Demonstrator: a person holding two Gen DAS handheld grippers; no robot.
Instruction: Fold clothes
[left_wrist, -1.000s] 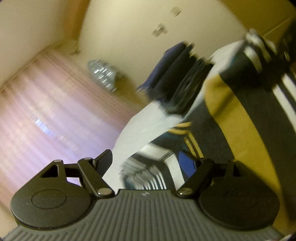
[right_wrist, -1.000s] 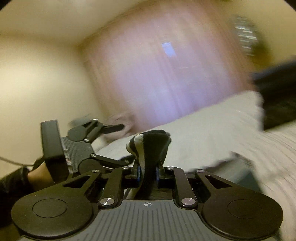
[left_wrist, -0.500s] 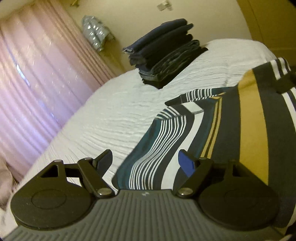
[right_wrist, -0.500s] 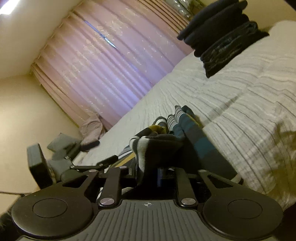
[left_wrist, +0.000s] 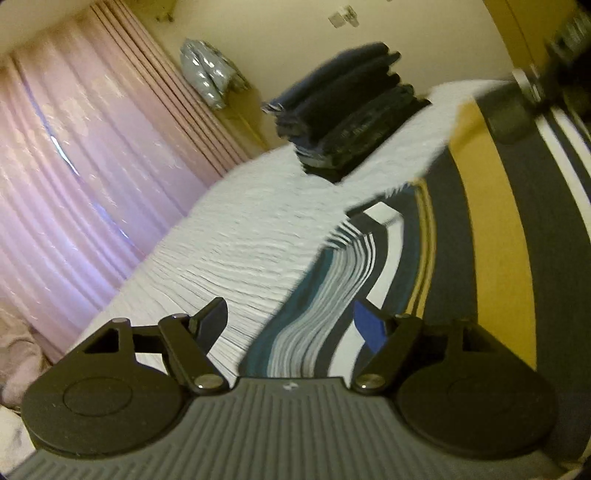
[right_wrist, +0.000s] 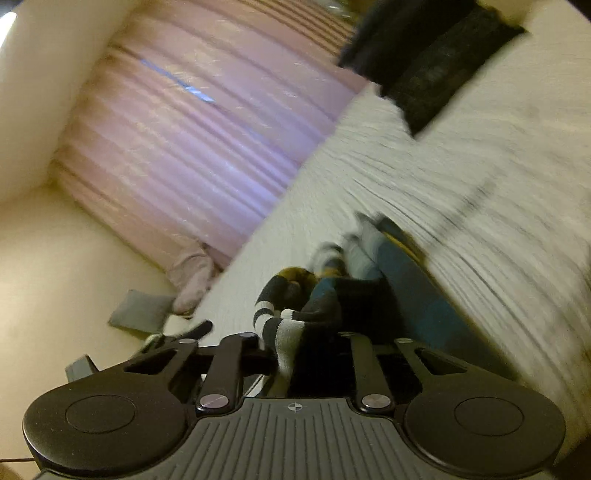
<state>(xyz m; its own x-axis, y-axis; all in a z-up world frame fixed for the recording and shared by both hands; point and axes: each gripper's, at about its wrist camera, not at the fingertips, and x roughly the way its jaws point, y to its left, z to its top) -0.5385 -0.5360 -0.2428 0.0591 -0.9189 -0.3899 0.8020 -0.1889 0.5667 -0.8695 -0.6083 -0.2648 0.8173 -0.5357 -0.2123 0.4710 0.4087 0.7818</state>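
We judge the fold hardly begun: our right tool clenches a bunch of the striped garment on the bed, our left tool gapes released, and a folded pile waits behind.

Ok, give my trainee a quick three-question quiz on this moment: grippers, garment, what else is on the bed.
1. True or false: the left gripper is shut on the striped garment.
2. What does the right gripper hold?
3. The stack of dark folded clothes sits: A) on the bed, B) on the floor, C) on a chair.

Key: 1 false, its jaws are open. 2 a bunched part of the striped garment. 3 A.
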